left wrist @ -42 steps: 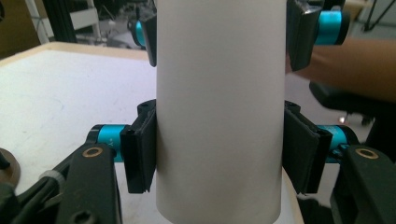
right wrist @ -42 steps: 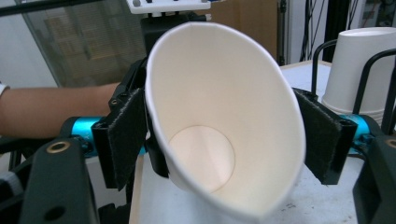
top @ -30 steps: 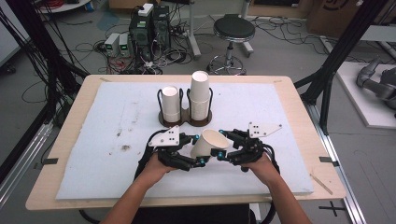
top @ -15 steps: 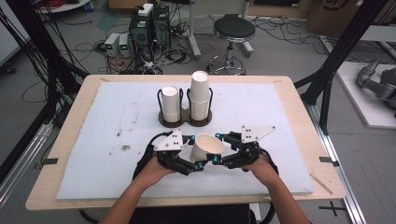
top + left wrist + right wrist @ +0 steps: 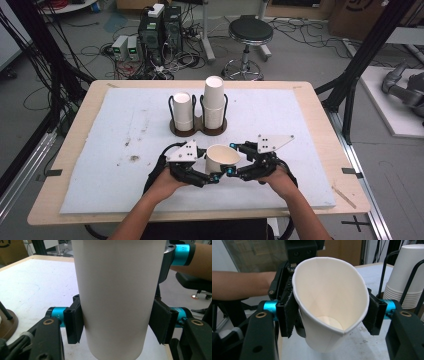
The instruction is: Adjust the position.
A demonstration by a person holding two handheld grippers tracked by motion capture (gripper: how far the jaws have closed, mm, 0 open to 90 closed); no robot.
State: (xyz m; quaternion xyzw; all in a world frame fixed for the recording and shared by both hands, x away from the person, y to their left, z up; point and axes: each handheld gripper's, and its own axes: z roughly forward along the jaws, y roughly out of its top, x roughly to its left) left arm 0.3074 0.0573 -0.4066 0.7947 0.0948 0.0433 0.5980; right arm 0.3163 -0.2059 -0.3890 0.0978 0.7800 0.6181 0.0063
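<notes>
A white paper cup (image 5: pixel 222 157) is held mouth-up just above the white mat, between both grippers. My left gripper (image 5: pixel 209 168) comes in from the left. Its jaws have just been closing, and both pads now press the lower wall of the paper cup (image 5: pixel 117 290). The left gripper (image 5: pixel 117 325) is shut on it. My right gripper (image 5: pixel 231 159) comes in from the right. The right gripper (image 5: pixel 330 315) pinches the paper cup (image 5: pixel 329 297) near its rim and squeezes the mouth into an oval.
A brown two-ring cup holder (image 5: pixel 197 129) stands behind the hands, with a short stack of cups (image 5: pixel 181 107) and a taller stack of cups (image 5: pixel 214 102). The white mat (image 5: pixel 300 120) covers most of the wooden table (image 5: pixel 320 100). A stool (image 5: pixel 250 32) and electronics stand on the floor beyond.
The cup has tipped from lying more on its side to mouth-up between the grippers. Both hands have stayed where they were.
</notes>
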